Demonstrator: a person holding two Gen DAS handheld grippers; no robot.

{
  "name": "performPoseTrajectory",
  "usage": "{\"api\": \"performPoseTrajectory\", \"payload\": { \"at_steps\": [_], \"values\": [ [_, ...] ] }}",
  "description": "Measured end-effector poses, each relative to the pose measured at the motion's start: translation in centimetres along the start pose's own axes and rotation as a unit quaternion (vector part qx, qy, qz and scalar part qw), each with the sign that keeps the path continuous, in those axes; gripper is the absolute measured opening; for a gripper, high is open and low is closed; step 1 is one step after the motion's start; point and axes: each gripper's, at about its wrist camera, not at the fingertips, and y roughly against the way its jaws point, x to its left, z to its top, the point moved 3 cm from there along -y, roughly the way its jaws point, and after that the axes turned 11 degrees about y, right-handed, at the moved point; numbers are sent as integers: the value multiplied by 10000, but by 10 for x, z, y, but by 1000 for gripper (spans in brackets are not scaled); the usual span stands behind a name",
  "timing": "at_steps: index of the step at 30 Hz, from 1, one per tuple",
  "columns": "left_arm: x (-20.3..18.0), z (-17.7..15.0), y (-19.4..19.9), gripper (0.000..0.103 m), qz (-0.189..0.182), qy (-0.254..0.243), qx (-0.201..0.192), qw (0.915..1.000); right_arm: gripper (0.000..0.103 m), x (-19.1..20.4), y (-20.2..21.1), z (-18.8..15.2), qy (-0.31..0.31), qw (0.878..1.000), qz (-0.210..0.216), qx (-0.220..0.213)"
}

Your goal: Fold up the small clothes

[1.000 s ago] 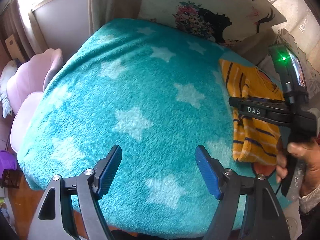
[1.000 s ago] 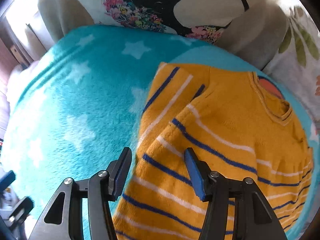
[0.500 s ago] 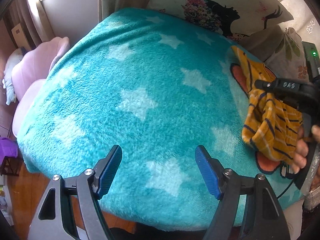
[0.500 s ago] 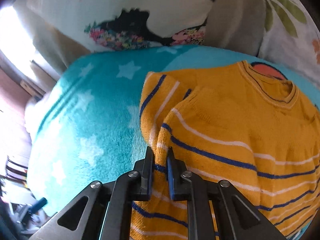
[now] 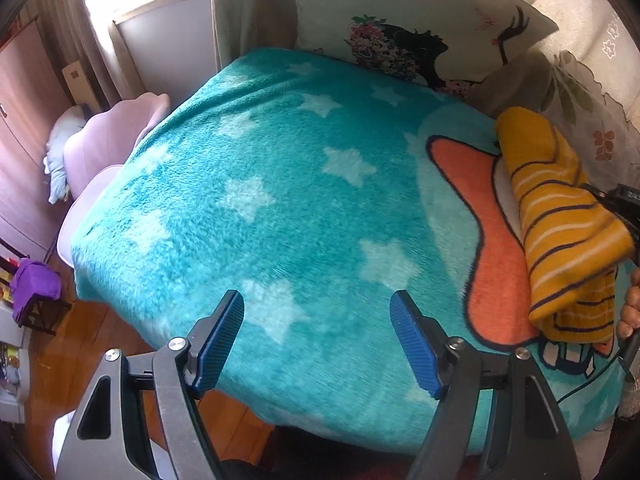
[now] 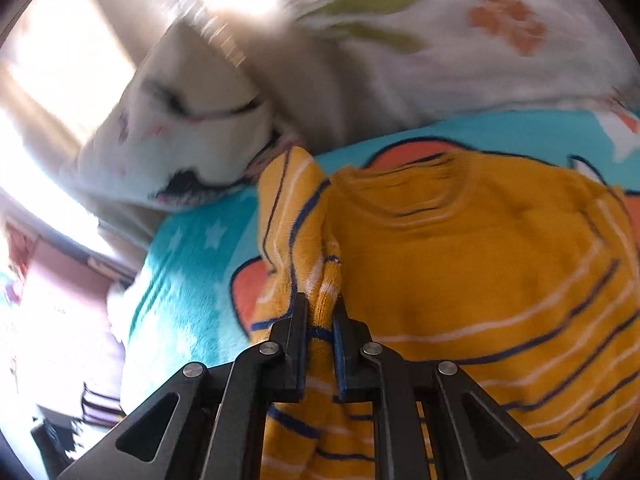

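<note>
Two grippers: I see both, one per hand, over a bed.
Left gripper [image 5: 318, 338]: my left claw is spread wide, its blue pads [image 5: 218, 338] well apart and holding nothing; it hangs above the near part of the blanket.
Right gripper [image 6: 320, 332]: my right claw is clenched on a bunched fold of the sweater, fabric squeezed between the two black fingers [image 6: 294, 344].
Sweater [image 6: 480, 280]: a small mustard-yellow knit with navy and white stripes; the pinched side edge is lifted and drawn over the body, the rest lying on the blanket. From my left camera it [image 5: 560, 216] sits at the far right of the bed, partly raised, covering part of the orange cartoon print.
Blanket [image 5: 280, 200]: teal fleece with pale stars and a large orange-and-white cartoon figure on its right side; it covers the whole bed top.
Pillow [image 5: 400, 20]: cream, printed with a dark-haired figure, flowers and butterflies, propped at the head of the bed.
Floral cloth [image 6: 460, 40]: white with green leaves and orange flowers, behind the sweater; blurred in my right view.
Hand [image 5: 630, 304]: fingers show at the right edge of my left view, just beside the sweater.
Pink chair [image 5: 104, 152]: beside the bed's left side.
</note>
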Motion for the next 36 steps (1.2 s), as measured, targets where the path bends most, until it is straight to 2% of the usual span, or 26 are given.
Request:
{"api": "performPoseTrajectory", "payload": {
  "at_steps": [5,14,16,18,21,24,25,26,27,28,32,36],
  "values": [
    [-26,-15,4,75,10,-76,5,10000,11,-56,36,-2,-288,9991,-172,-264],
    [-69,-36,5,75,-64,-353,64,9993,10,-145,70,-24,-810,9947,-529,-334],
    [-77,-39,5,75,-68,-413,59,9991,1,-156,77,-29,-825,9934,-699,-372],
    [-83,-40,5,75,-75,-450,63,9989,1,-173,94,-34,-928,9906,-885,-470],
    [-92,-42,1,75,-93,-493,143,9986,2,-198,111,-40,-1229,9875,-793,-593],
    [-100,-42,-1,75,-103,-549,174,9983,5,-198,118,-40,-1293,9887,-328,-677],
    [-104,-42,-1,75,-117,-580,165,9981,8,-193,117,-39,-1233,9899,-197,-671],
    [-107,-41,0,75,-128,-607,150,9980,28,-187,114,-36,-1170,9909,-76,-665],
    [-111,-39,1,75,-145,-649,128,9977,57,-181,111,-35,-1118,9915,20,-663],
    [-115,-38,2,75,-169,-699,95,9974,63,-174,107,-33,-1054,9920,129,-678],
    [-130,-33,7,75,-257,-862,-12,9959,64,-153,77,-24,-854,9949,410,-359],
    [-143,-30,11,75,-318,-1012,-85,9943,62,-136,33,-20,-469,9985,171,214]
  ]
}}
